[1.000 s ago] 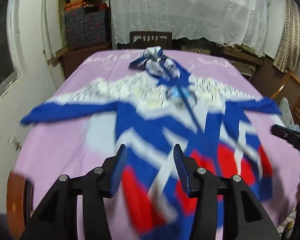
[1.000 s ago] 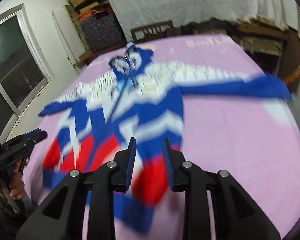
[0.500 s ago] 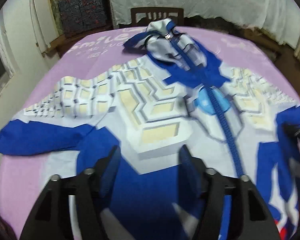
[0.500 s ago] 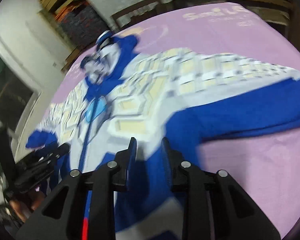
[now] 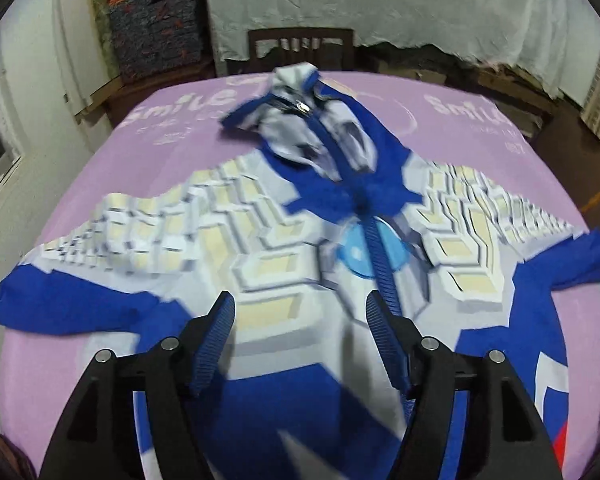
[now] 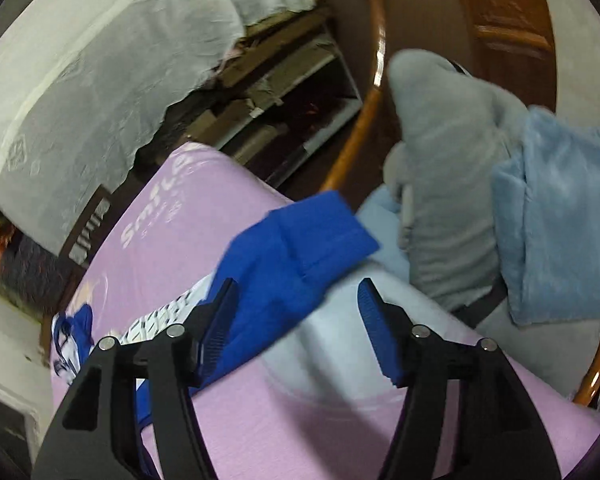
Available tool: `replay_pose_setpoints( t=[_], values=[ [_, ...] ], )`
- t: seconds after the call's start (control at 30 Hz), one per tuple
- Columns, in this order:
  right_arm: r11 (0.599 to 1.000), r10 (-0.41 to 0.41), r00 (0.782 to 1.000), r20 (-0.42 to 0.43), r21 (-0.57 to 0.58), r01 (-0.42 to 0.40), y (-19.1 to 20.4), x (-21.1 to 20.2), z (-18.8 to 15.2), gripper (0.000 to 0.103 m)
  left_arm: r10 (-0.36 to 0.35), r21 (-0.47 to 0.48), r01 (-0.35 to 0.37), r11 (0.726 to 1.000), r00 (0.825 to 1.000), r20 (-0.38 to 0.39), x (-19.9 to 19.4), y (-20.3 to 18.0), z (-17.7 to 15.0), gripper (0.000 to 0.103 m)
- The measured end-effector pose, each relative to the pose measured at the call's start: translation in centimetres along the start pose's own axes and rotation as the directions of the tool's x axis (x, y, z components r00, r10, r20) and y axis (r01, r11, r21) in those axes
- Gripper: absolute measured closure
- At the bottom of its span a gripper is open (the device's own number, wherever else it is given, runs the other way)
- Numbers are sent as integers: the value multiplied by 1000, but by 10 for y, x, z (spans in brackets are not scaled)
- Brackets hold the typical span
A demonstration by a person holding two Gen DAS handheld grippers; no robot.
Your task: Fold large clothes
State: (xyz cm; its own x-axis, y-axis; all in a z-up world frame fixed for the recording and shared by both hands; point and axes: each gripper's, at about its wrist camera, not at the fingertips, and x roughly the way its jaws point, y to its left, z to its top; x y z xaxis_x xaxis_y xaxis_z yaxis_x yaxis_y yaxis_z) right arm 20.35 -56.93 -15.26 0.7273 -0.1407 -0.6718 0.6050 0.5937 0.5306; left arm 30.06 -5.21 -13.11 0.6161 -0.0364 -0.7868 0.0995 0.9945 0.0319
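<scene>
We see a large blue, white and red hooded jumpsuit (image 5: pixel 284 248) spread face up on the tabletop (image 5: pixel 60 360), which is covered with a lilac cloth printed with white lettering. Its sleeves stretch out to the left and right, its hood (image 5: pixel 304 120) lies crumpled at the far end, and a blue zipper (image 5: pixel 380 256) runs down the middle.

Our left gripper (image 5: pixel 300 316) hangs over the chest of the garment with its jaws spread wide and nothing between them; whether it touches the fabric we cannot tell.

Our right gripper (image 6: pixel 296 300) is also spread wide and empty, poised above the blue cuff (image 6: pixel 300 248) of the right sleeve, which lies at the right edge of the tabletop (image 6: pixel 300 420). Just beyond that edge, grey and light-blue clothes (image 6: pixel 540 216) are piled on a wooden-framed chair (image 6: pixel 374 80). At the far end stand a dark wooden chair (image 5: pixel 300 46) and a white lace drape (image 5: pixel 380 4).
</scene>
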Motion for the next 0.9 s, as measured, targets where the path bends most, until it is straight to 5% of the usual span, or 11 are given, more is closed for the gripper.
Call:
replay_pose_setpoints(
  t=[0.3,0.43,0.53,0.57,0.77,0.9],
  values=[
    [993,94,995,-39,74,-91,-5,41,17,43,-7,-52,6,999,1000,-29,26,13,-11,28],
    [993,110,994,-29,46,-108,0,48,16,81,23,-32,-23,999,1000,-13,22,13,-12,28],
    [993,118,993,6,16,-118,5,40,15,86,52,-27,-51,998,998,20,15,18,-10,28],
    [993,121,992,20,3,-121,7,35,15,95,60,-31,-59,998,998,31,12,21,-8,28],
    [984,155,986,65,-99,-148,27,7,3,96,153,-90,-146,985,985,78,-6,57,2,28],
    [987,135,990,50,-98,-130,27,11,-2,96,163,-135,-157,978,986,30,-1,79,4,28]
  ],
)
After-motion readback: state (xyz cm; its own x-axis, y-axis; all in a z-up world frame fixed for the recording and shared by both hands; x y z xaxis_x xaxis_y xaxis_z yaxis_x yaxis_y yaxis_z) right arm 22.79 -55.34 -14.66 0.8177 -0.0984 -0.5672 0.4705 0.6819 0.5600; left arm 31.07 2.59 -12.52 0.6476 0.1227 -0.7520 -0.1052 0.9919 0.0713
